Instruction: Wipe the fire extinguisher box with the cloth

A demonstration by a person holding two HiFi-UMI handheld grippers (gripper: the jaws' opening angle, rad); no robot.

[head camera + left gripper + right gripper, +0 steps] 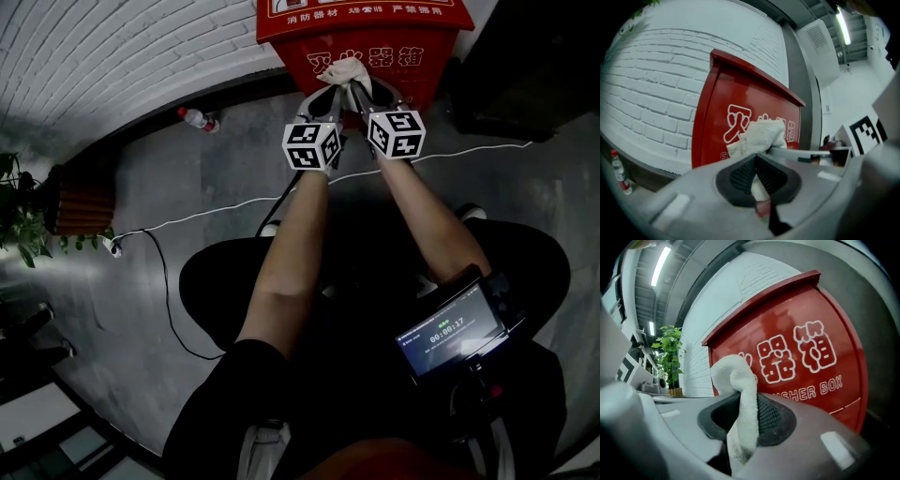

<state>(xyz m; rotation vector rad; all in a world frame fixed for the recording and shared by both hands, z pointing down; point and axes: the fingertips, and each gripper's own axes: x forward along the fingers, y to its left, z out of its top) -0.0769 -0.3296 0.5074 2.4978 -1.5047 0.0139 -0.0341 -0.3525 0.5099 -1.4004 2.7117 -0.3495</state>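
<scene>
From the head view, the red fire extinguisher box (375, 37) stands against a white brick wall (112, 47), its front printed with white characters. The left gripper (332, 94) and right gripper (360, 94) are held side by side, sharing a bunched white cloth (345, 73) in front of that lettered face. A plastic bottle (199, 119) lies on the grey floor (187, 187) left of the box. A white cable (216, 214) trails across the floor, and a potted plant (23, 211) stands far left.

In the left gripper view, the jaws are clamped on a fold of the cloth, which rises crumpled above them and covers part of the box's characters.

In the right gripper view, the jaws pinch a rolled strip of the cloth. It loops over their top, greyish and soiled at its lower end. The box front fills the background, with "BOX" legible.
</scene>
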